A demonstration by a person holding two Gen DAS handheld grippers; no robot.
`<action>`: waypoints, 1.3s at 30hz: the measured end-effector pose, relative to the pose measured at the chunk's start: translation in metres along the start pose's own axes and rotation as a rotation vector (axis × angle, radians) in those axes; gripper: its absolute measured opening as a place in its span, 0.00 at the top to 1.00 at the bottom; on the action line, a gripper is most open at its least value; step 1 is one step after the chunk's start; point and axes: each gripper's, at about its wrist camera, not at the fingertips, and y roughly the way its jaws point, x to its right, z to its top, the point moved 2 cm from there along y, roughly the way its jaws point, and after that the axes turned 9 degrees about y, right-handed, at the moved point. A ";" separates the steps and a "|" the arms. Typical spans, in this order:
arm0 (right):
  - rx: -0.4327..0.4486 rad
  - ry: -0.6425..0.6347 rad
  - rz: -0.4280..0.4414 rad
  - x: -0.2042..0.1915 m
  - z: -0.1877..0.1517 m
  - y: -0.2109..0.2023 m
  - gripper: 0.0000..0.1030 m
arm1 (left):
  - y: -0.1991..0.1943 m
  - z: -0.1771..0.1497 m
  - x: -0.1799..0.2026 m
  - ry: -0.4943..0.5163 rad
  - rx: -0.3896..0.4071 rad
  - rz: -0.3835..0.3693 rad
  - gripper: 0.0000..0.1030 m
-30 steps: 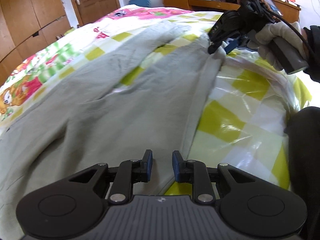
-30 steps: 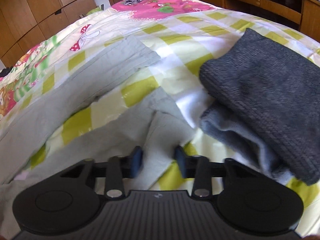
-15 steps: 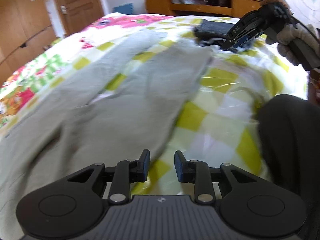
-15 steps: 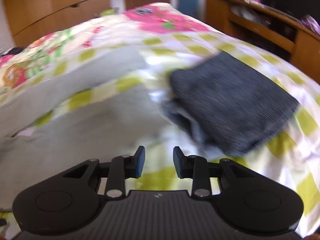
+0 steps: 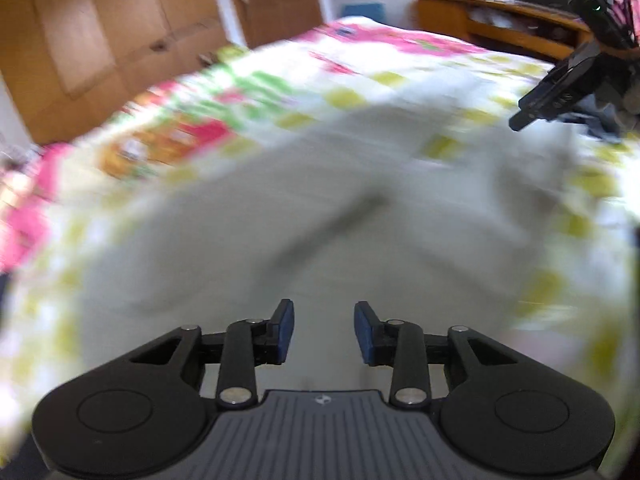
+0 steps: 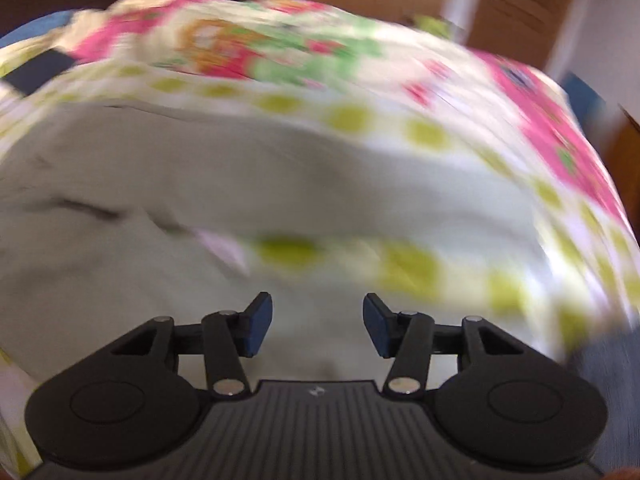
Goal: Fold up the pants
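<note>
A: Where are the pale grey pants lying?

B: They are spreading across the frame's centre on the checked bedspread. The left gripper is hovering released, grasping nothing.

A: And further right?

B: The right gripper is gaping empty too. Each should be pinching one hem edge squarely, probably.

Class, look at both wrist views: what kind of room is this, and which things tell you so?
Most likely a bedroom: a bed with a patterned quilt, wooden wardrobe doors behind it, and grey pants spread on the quilt.
</note>
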 end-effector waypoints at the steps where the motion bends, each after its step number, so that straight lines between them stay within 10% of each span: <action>1: 0.008 -0.069 0.040 -0.017 0.019 0.020 0.44 | 0.008 -0.001 -0.020 0.030 -0.010 0.055 0.49; 9: -0.070 -0.319 0.232 -0.101 0.138 0.156 0.38 | 0.096 -0.016 -0.168 -0.009 -0.160 0.174 0.48; 25: -0.228 -0.448 0.277 -0.115 0.150 0.208 0.31 | 0.171 -0.022 -0.242 -0.051 -0.260 0.055 0.27; 28: -0.234 -0.417 0.271 -0.115 0.150 0.211 0.51 | 0.175 -0.022 -0.242 -0.086 -0.275 -0.001 0.53; 30: -0.239 -0.410 0.276 -0.117 0.150 0.207 0.96 | 0.171 -0.021 -0.234 -0.051 -0.268 0.011 0.67; 39: -0.108 -0.367 0.223 -0.118 0.149 0.164 0.97 | 0.139 -0.018 -0.217 0.005 -0.229 0.112 0.76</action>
